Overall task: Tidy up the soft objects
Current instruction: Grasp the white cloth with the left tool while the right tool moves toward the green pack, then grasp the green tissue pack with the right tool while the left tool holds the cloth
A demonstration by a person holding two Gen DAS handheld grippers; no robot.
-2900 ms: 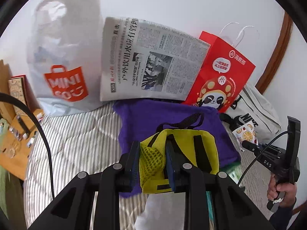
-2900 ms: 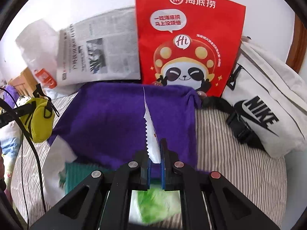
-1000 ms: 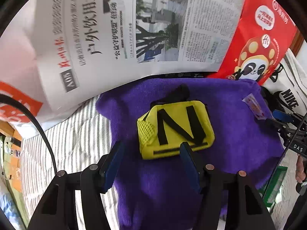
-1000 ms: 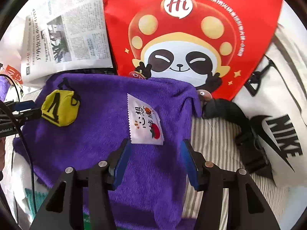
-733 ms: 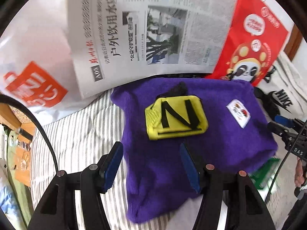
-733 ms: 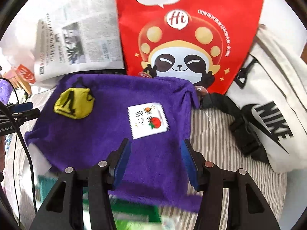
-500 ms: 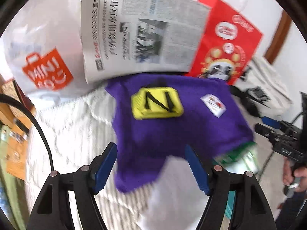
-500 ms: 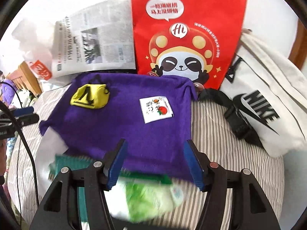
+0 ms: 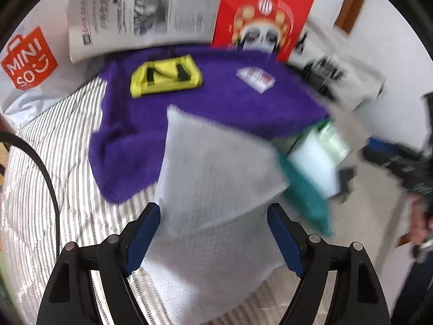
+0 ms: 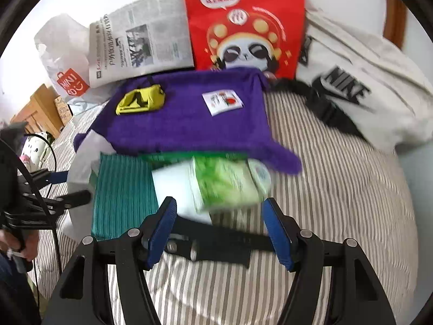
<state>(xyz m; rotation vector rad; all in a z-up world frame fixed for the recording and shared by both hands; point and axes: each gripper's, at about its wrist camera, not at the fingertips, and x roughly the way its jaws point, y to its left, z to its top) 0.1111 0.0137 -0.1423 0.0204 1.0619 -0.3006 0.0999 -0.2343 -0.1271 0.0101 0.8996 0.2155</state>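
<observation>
A purple towel (image 9: 216, 108) (image 10: 184, 119) lies on the striped bed. On it rest a yellow pouch (image 9: 165, 75) (image 10: 140, 100) and a small white sachet (image 9: 255, 78) (image 10: 222, 101). Nearer me lie a white cloth (image 9: 216, 184), a teal cloth (image 10: 123, 187) and a green-and-white pack (image 10: 224, 181). My left gripper (image 9: 213, 233) is open and empty over the white cloth. My right gripper (image 10: 219, 230) is open and empty just short of the green pack.
A newspaper (image 10: 140, 48), a red panda bag (image 10: 243, 24), a white Miniso bag (image 9: 27, 62) and a white Nike bag (image 10: 360, 86) stand along the back wall. A black strap (image 10: 216, 246) lies on the striped bedding (image 10: 338, 216).
Both grippers let go of the pouch and sachet on the purple towel, opened, and drew back toward me. The nearer cloths and pack have come into view.
</observation>
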